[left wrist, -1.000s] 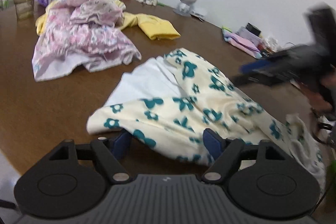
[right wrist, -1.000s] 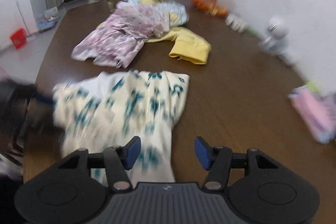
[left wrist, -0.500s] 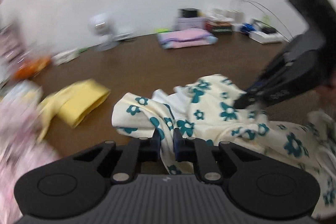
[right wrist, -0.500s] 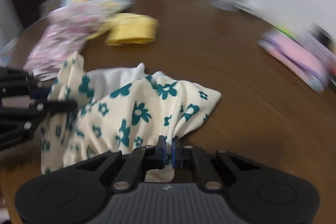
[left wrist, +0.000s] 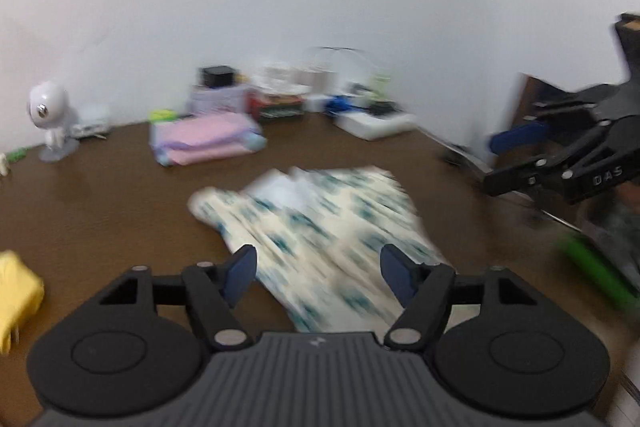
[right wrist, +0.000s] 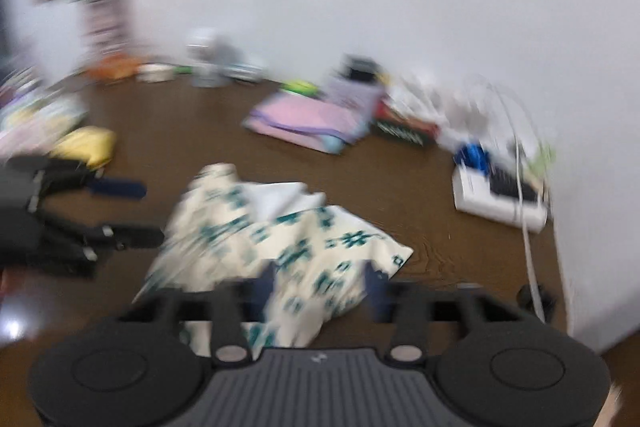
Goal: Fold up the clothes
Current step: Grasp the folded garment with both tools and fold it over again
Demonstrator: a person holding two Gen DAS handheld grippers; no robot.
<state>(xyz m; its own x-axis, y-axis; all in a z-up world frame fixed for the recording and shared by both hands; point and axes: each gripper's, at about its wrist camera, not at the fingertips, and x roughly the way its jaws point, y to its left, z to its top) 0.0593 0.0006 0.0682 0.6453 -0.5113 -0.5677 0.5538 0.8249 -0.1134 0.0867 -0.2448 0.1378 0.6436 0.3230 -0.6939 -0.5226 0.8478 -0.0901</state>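
Table (left wrist: 120, 195): brown, clutter along the wall side. Floral garment (left wrist: 320, 227) lies mid-table, bunched into a rough fold with white lining showing at the top; blurred in both views. Judgement: one rough fold laid down, edges not squared, so this piece needs at least another fold or smoothing. Unfolded pile (right wrist: 24, 123) at far left and a yellow garment (right wrist: 86, 145) remain; a folded pink stack (left wrist: 204, 141) sits by the wall, so most of the job looks left.

Left gripper (left wrist: 320, 267): jaws opening, wide apart, garment under and between them but pads not pressing it. Right gripper (right wrist: 316, 287): jaws opening, cloth between them, no pinch visible; motion blur is heavy.

View differences: left wrist shows the white camera toy (left wrist: 50, 115) sharply and the right gripper from the side. Right wrist shows the power strip (right wrist: 500, 195), the unfolded pile, and the left gripper at the left edge.
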